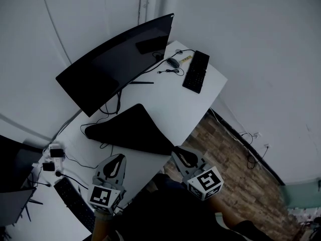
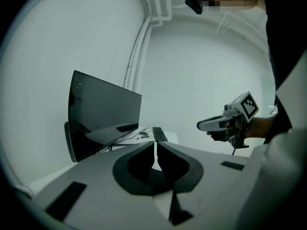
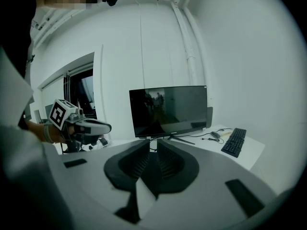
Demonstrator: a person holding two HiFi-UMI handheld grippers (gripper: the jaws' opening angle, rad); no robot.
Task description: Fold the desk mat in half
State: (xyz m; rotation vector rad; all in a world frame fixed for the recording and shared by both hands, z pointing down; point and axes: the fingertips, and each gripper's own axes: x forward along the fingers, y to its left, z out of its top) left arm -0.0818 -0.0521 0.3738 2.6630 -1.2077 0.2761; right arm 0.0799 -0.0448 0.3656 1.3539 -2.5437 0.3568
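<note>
The black desk mat (image 1: 133,129) lies on the white desk (image 1: 175,104) in front of the monitor, doubled over into a rough wedge shape. My left gripper (image 1: 117,159) hovers at the desk's front edge, just short of the mat, jaws shut on nothing. My right gripper (image 1: 178,152) hangs by the mat's near right corner, also shut and empty. In the left gripper view the left gripper (image 2: 156,143) points over the desk, with the right gripper (image 2: 225,123) off to the side. The right gripper (image 3: 153,142) faces the monitor in its own view. The mat is hidden in both gripper views.
A curved dark monitor (image 1: 120,64) stands at the back of the desk. Beyond it lie a black keyboard (image 1: 196,72), a mouse (image 1: 173,63) and cables. A second keyboard (image 1: 72,200) and small devices sit at the lower left. Wood floor (image 1: 235,159) runs along the desk's right side.
</note>
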